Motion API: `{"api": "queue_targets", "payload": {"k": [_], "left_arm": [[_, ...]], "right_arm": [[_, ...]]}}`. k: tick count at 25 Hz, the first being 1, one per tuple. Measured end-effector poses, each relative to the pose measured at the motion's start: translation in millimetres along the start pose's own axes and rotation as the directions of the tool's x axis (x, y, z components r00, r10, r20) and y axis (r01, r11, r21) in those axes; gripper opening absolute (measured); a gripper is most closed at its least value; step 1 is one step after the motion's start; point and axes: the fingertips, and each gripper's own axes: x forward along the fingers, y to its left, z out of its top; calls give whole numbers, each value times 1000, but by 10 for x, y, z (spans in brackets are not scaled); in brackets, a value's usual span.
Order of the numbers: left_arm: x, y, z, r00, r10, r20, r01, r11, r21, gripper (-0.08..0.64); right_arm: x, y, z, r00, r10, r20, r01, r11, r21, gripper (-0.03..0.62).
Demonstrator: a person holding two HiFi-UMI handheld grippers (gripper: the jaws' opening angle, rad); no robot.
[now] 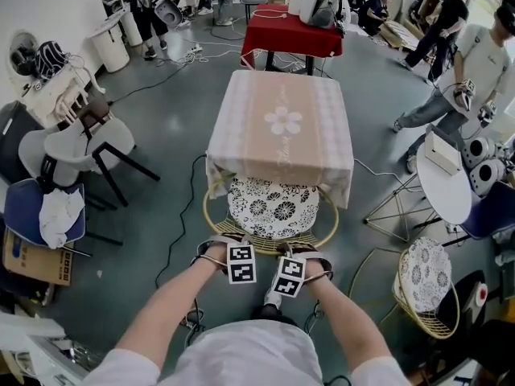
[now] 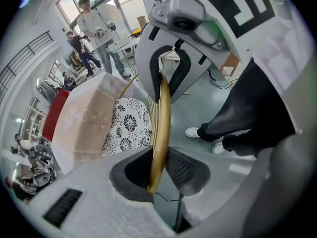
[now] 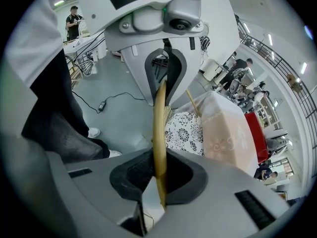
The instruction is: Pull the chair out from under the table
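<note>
A gold wire chair (image 1: 265,244) with a black-and-white floral cushion (image 1: 272,207) stands at the near side of the square table (image 1: 282,123), which wears a pink checked cloth. The seat's far part is under the cloth's edge. In the head view my left gripper (image 1: 238,252) and right gripper (image 1: 291,257) sit side by side on the chair's back rim. In the left gripper view the gold rim (image 2: 161,128) runs between the pads, with the left gripper (image 2: 158,170) shut on it. The right gripper (image 3: 159,175) is likewise shut on the rim (image 3: 159,128).
A second gold chair (image 1: 424,284) and a round white table (image 1: 442,187) stand to the right. Grey (image 1: 88,143) and blue (image 1: 40,215) chairs crowd the left. A red table (image 1: 291,30) is beyond. A cable (image 1: 181,215) crosses the floor. People (image 1: 475,63) stand at the right.
</note>
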Motion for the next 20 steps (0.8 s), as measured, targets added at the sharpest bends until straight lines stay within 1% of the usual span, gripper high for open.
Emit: {"api": "queue_targets", "payload": {"k": [7, 20], "left_arm": [[-69, -264, 15, 1000, -7, 14, 7, 1000, 13, 75], [-200, -733, -81, 999, -24, 27, 23, 999, 33, 74]], "right_arm": [[-101, 244, 23, 1000, -10, -20, 10, 1000, 10, 38], [-232, 698, 173, 999, -19, -35, 20, 999, 26, 38]]}}
